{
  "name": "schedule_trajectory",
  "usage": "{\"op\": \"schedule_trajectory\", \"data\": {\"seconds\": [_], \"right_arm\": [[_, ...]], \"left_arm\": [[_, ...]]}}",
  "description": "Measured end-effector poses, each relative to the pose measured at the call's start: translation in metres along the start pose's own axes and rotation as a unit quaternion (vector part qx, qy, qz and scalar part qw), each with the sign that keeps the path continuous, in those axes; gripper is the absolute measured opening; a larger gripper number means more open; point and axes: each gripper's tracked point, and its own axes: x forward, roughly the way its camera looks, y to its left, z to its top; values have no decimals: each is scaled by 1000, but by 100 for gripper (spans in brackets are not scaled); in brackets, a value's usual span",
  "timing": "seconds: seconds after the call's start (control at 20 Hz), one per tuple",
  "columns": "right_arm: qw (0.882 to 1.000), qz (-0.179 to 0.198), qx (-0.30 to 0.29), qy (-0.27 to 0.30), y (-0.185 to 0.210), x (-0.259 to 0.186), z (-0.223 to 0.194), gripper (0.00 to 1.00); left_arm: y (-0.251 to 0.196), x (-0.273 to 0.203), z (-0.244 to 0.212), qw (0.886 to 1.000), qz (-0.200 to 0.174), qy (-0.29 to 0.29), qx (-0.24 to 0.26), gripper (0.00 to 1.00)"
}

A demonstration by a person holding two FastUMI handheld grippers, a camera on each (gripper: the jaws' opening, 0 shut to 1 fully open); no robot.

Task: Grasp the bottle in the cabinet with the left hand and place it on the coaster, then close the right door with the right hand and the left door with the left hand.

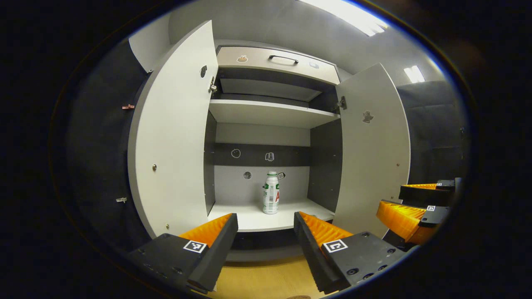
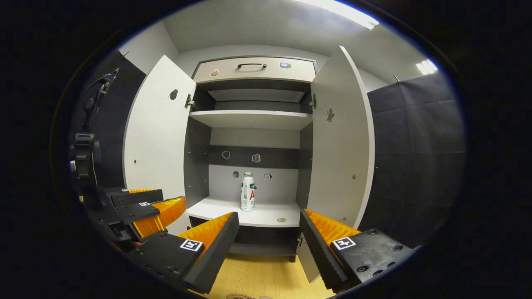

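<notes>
Centrally, bottle [image 1: 271,193] upright on cabinet's lower shelf [image 1: 253,219], untouched. Probably light, smooth plastic, tippable; grip mid-body, below cap. Left gripper [image 1: 266,232] spread wide, short of shelf. Right gripper [image 2: 269,232] equally wide. Both doors open.

Left gripper [image 1: 266,236]: jaws spread wide, nothing between the fingers, held level in front of the cabinet [image 1: 270,114], pointing straight into its opening, well short of it.
Right gripper [image 2: 269,236]: jaws spread wide, nothing held, level, facing the same cabinet opening, well apart from it.
Side by side: each gripper appears at the edge of the other's view, right [image 1: 415,207], left [image 2: 141,209].
</notes>
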Motion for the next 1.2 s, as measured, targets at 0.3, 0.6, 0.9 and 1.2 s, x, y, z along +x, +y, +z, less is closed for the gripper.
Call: {"op": "schedule_trajectory", "data": {"seconds": [0.3, 0.6, 0.9, 1.2], "right_arm": [[998, 44, -40, -28, -5, 61, -3, 97], [995, 80, -59, -1, -21, 118, -33, 97], [992, 104, -56, 45, -34, 156, -72, 97], [986, 144, -42, 67, -25, 170, -93, 97]], "left_arm": [[-9, 64, 3, 1000, 16, -9, -3, 86], [-22, 143, 2, 1000, 22, -7, 6, 86], [-28, 211, -13, 1000, 17, 4, 15, 86], [-31, 269, -30, 1000, 0, 6, 17, 86]]}}
